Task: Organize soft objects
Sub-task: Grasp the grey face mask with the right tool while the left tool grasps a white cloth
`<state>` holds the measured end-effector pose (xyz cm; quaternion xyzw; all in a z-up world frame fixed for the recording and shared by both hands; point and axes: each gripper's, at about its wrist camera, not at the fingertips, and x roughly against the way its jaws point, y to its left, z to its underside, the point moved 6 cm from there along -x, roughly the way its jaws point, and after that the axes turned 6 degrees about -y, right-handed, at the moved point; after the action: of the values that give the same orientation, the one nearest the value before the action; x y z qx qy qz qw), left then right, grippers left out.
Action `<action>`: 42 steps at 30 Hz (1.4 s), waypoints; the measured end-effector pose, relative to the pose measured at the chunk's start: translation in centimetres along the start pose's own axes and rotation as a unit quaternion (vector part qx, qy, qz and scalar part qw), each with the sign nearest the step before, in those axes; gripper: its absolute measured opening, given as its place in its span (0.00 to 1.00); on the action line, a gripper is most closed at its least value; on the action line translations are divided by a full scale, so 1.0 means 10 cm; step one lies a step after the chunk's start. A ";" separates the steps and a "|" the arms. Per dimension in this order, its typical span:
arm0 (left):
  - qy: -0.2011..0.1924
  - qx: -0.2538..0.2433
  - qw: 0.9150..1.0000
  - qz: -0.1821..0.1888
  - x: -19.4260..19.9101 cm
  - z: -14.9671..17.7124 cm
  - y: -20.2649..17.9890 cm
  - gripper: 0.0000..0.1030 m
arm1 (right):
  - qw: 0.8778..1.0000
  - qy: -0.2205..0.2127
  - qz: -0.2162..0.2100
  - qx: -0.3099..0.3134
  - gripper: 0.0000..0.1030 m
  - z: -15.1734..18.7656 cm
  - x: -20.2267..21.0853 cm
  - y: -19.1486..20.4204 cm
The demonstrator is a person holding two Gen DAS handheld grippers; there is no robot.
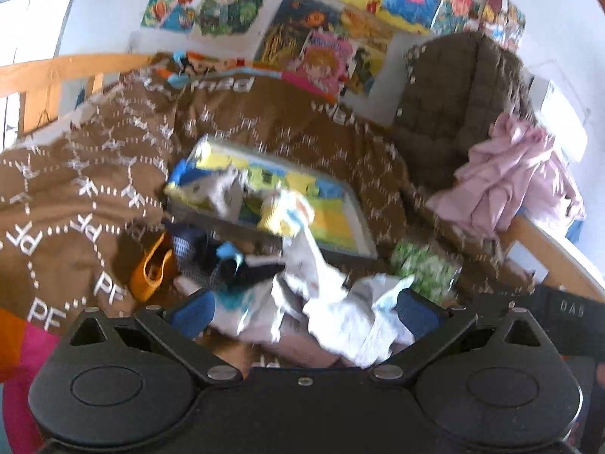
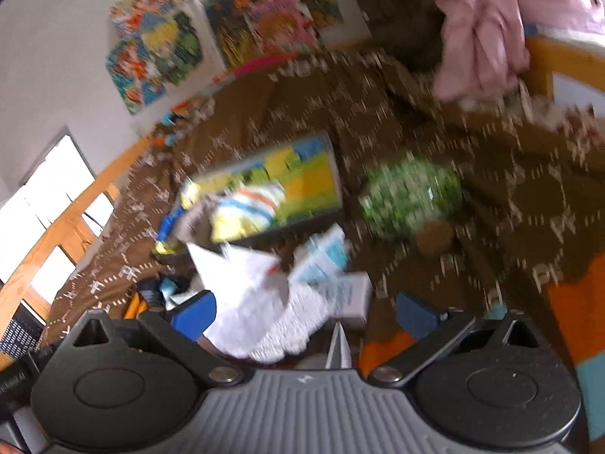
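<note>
Brown quilt [image 1: 264, 113] with a white "PF" monogram repeat covers the whole bed, and I'll use it as my landmark. Other lettering on it sits upside-down and too blurred for me to read. At the quilt's far right corner, a dark olive quilted jacket [image 1: 453, 87] hangs over the rail with a pink garment [image 1: 514, 174] bunched just below it; neither looks folded. Mid-quilt lies a flat yellow-and-blue picture board [image 1: 302, 204] with a striped yellow cloth [image 1: 287, 212] dumped on it. A green-patterned bundle [image 2: 412, 196] sits right of the board. At the quilt's near edge the loose pile of white cloths [image 1: 340, 302] is mixed with dark socks [image 1: 227, 261] and an orange item [image 1: 151, 272]. My read: barely started, nothing stacked or sorted yet, whole pile left. Left gripper [image 1: 302, 314] has its jaws spread wide, straddling the white cloths without pinching. Right gripper [image 2: 302, 314] is spread too, white cloth between the fingers, no grip that I can see. A black strap at right in the left view reads "DAS". Both views are motion-blurred.
</note>
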<state>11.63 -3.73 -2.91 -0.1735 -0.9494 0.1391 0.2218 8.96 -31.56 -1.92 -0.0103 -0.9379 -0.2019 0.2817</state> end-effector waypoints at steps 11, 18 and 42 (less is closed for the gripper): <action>0.057 -0.007 0.998 -0.011 -0.20 0.23 0.07 0.99 | 0.996 0.093 -0.007 0.008 1.00 0.26 -0.26 0.04; 0.084 -0.007 0.996 -0.005 -0.32 0.31 0.05 0.99 | 0.990 0.141 -0.010 0.019 1.00 0.41 -0.45 0.10; 0.091 0.197 0.970 0.113 -0.98 0.34 0.07 0.90 | 0.980 0.195 0.013 0.029 0.56 0.60 -0.76 0.09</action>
<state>18.46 -7.60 -9.73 -0.2441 -0.8532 0.3315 0.3203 12.35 -27.66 -10.20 0.0251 -0.8702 -0.1689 0.4621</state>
